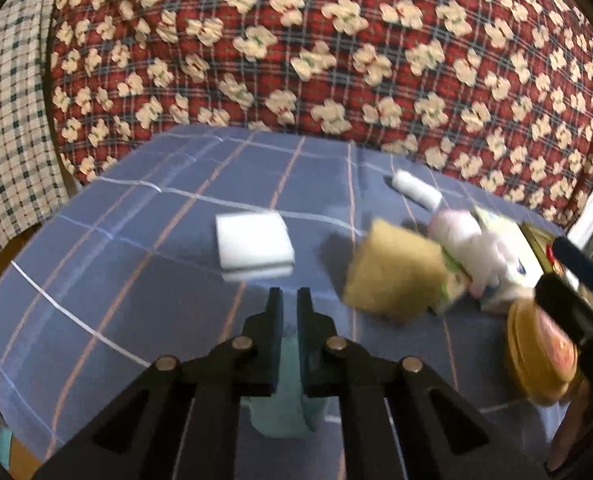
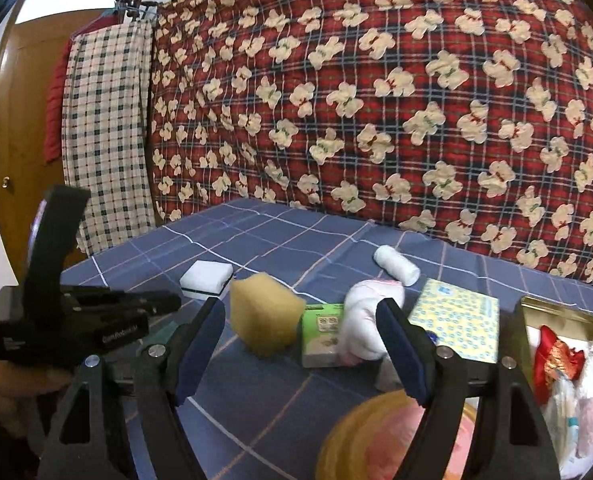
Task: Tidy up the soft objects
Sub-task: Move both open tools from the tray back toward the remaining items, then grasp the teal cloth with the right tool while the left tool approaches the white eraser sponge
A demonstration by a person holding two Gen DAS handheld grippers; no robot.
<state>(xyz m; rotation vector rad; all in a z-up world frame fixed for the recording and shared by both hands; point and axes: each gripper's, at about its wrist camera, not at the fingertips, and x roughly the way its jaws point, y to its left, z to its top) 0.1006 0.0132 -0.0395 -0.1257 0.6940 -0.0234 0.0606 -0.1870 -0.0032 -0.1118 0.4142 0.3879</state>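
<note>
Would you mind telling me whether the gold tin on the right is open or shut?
Open: the gold tin has no lid on, and red and white items show inside.

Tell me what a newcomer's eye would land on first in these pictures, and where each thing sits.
The red plaid blanket printed with cream bears fills the whole background, draped behind the blue checked bedsheet. On that sheet, mid-frame, a yellow sponge stands beside a green tissue pack and a white-and-pink plush toy, with a white foam block further back to the left. At the right edge an open gold tin shows red and white soft items inside.
</note>
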